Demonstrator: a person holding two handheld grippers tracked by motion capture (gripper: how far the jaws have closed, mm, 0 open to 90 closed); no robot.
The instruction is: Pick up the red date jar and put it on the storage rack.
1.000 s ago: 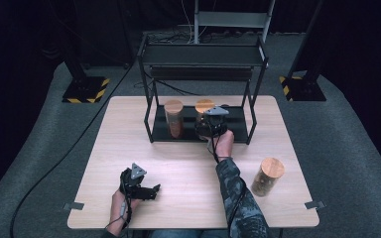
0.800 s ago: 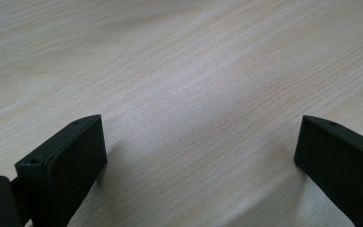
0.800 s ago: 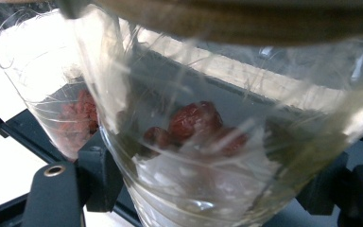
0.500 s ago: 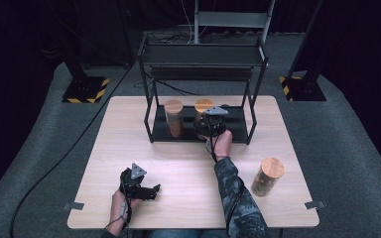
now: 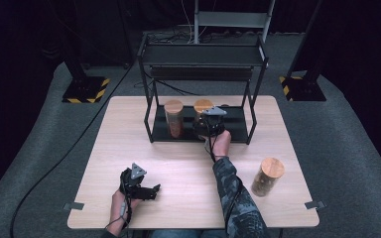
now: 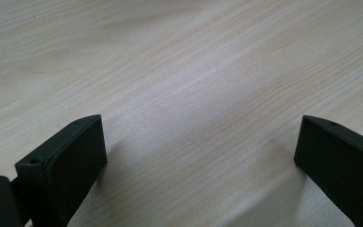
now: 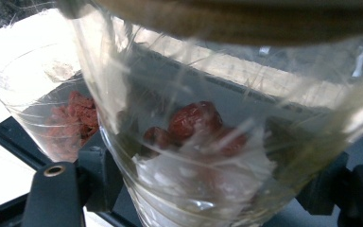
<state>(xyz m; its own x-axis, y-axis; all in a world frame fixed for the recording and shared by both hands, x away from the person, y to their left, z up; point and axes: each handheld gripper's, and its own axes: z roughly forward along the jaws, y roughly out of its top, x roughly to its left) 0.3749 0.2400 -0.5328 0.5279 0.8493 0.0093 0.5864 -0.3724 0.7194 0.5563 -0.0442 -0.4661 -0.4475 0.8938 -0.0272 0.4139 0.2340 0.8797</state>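
My right gripper (image 5: pixel 207 125) reaches into the lower shelf of a black rack (image 5: pixel 203 54) and is shut on a glass jar with a wooden lid (image 5: pixel 203 105). In the right gripper view that jar (image 7: pixel 203 142) stands between the jaws, holding red dried fruit and something white. A second lidded jar (image 5: pixel 173 119) with reddish contents stands just left of it on the same shelf, and appears as the second jar (image 7: pixel 52 109) behind the held one. My left gripper (image 5: pixel 151 190) rests on the table near the front edge, open, with bare wood between its jaws (image 6: pixel 196 137).
A third jar with a wooden lid (image 5: pixel 267 176) stands on the wooden table (image 5: pixel 129 129) at the front right. The rack's posts and top shelf frame the two jars. Dark stands with striped bases sit on the floor beyond the table.
The right gripper with its jar has edged slightly farther into the rack. The left gripper has stayed put.
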